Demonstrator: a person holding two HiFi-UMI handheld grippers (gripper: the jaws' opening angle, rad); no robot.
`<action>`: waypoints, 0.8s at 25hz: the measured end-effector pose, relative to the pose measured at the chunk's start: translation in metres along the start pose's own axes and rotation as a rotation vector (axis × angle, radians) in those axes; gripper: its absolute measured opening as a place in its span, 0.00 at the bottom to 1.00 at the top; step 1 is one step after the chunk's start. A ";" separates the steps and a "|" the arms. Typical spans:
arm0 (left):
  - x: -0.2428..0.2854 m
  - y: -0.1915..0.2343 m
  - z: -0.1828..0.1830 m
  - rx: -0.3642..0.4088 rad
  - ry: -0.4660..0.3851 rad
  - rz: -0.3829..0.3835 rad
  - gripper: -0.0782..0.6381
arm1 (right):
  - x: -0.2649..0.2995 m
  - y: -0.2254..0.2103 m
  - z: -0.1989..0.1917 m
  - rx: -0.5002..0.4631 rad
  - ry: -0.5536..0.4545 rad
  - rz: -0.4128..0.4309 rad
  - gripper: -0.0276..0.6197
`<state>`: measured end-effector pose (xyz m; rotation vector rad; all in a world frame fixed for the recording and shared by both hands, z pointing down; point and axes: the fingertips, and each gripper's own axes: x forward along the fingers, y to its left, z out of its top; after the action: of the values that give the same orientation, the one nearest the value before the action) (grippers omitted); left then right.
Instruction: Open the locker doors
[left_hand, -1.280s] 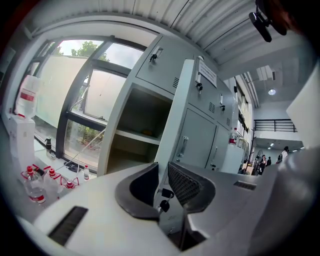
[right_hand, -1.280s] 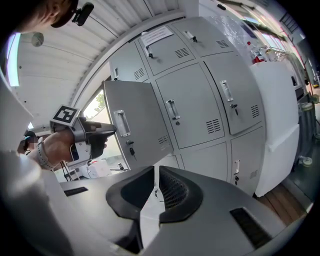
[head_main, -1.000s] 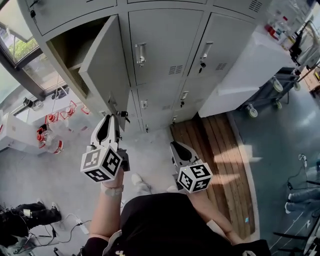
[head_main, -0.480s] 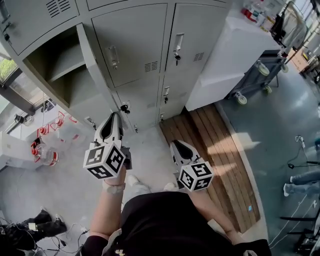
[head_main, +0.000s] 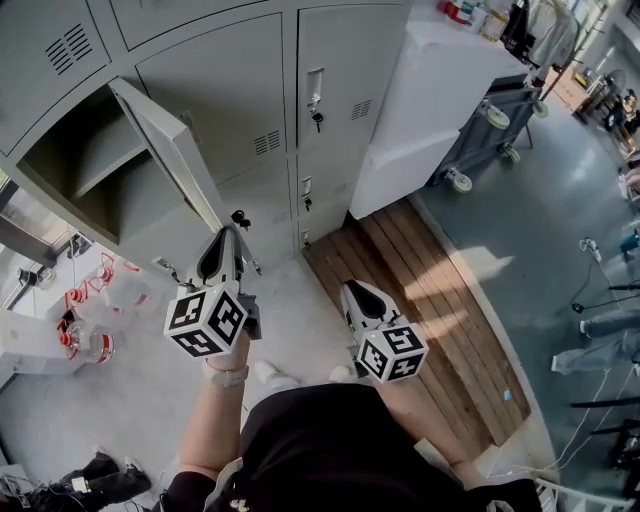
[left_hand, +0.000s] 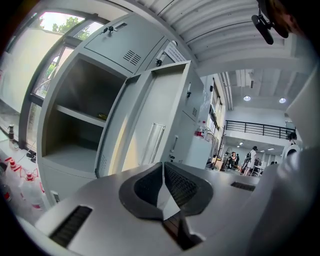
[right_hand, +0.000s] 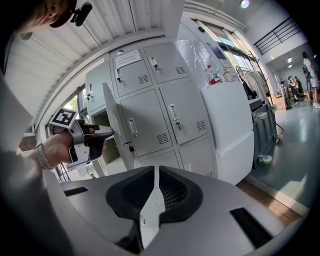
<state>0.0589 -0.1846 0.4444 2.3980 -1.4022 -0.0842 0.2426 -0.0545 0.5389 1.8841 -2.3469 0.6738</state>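
A bank of grey lockers (head_main: 250, 110) fills the top of the head view. Its left middle compartment (head_main: 90, 170) stands open, and the compartment's door (head_main: 170, 150) is swung out toward me. The doors beside it (head_main: 225, 100) (head_main: 340, 60) and the small lower ones (head_main: 310, 190) are closed. My left gripper (head_main: 222, 245) hangs just below the open door's lower corner, shut and holding nothing. In the left gripper view the door (left_hand: 117, 135) stands ahead, apart from the jaws. My right gripper (head_main: 352, 292) is shut and empty, further right and back from the lockers.
A white cabinet (head_main: 430, 110) stands against the lockers' right side, with a wheeled cart (head_main: 500, 120) past it. A wooden platform (head_main: 410, 290) lies on the floor at the right. Red-and-white bottles (head_main: 85, 330) sit on the floor at the left.
My left gripper's jaws have closed on nothing and it has drifted off the door's edge. The view has swung right, so the lockers have slid left. The right gripper stays shut.
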 end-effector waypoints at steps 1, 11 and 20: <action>0.002 -0.001 0.000 0.005 0.003 -0.007 0.15 | -0.001 -0.002 0.001 0.001 -0.004 -0.007 0.13; 0.003 -0.009 0.004 0.015 0.035 -0.154 0.15 | 0.008 0.006 0.016 0.011 -0.039 -0.016 0.13; -0.018 -0.006 0.031 0.094 0.009 -0.275 0.15 | 0.038 0.043 0.085 -0.054 -0.141 0.062 0.13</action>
<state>0.0479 -0.1751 0.4106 2.6526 -1.0861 -0.0784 0.2116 -0.1142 0.4611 1.9027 -2.4897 0.4924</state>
